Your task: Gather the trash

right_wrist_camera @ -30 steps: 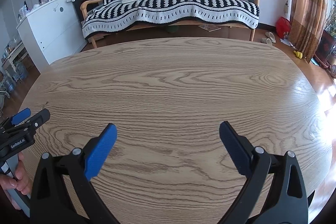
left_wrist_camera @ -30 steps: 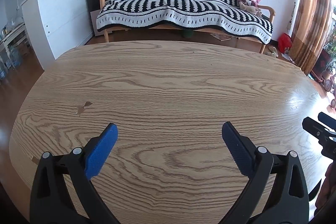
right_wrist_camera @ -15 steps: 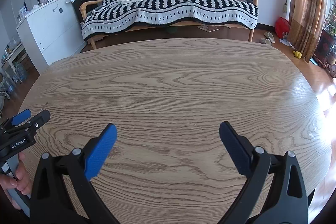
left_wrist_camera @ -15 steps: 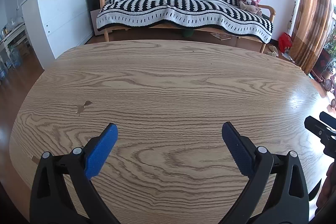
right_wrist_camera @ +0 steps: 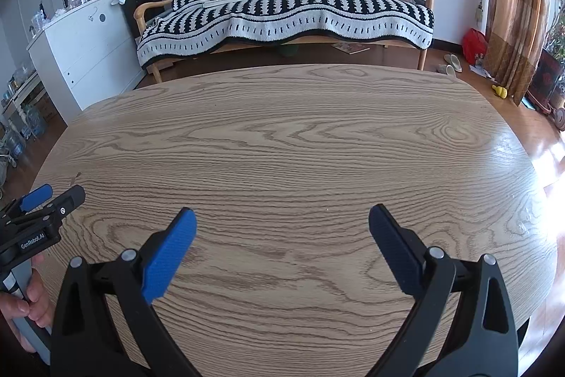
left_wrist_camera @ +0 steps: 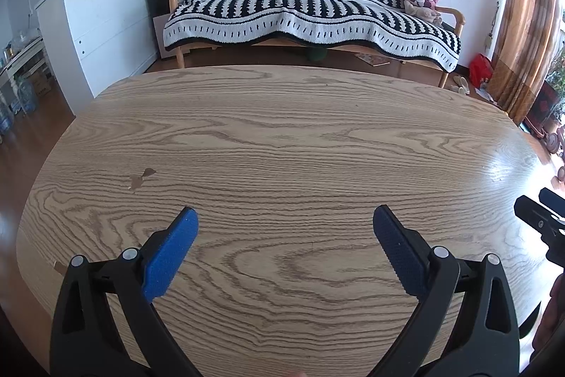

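Both grippers hang over the wooden surface (left_wrist_camera: 282, 143), left gripper (left_wrist_camera: 284, 228) and right gripper (right_wrist_camera: 280, 227) side by side, jaws wide and holding nothing. No trash shows on it; a sofa (right_wrist_camera: 282, 6) stands beyond.

Wood-grain table (left_wrist_camera: 282, 147), glossy where light hits.
The sofa (left_wrist_camera: 310, 13) wears a knitted black-and-white cloth throw; gripper pads (left_wrist_camera: 169, 253) are textured blue, on matt black plastic arms.

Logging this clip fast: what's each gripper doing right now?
Left gripper: open, holding nothing, above the table.
Right gripper: open, holding nothing, above the table.
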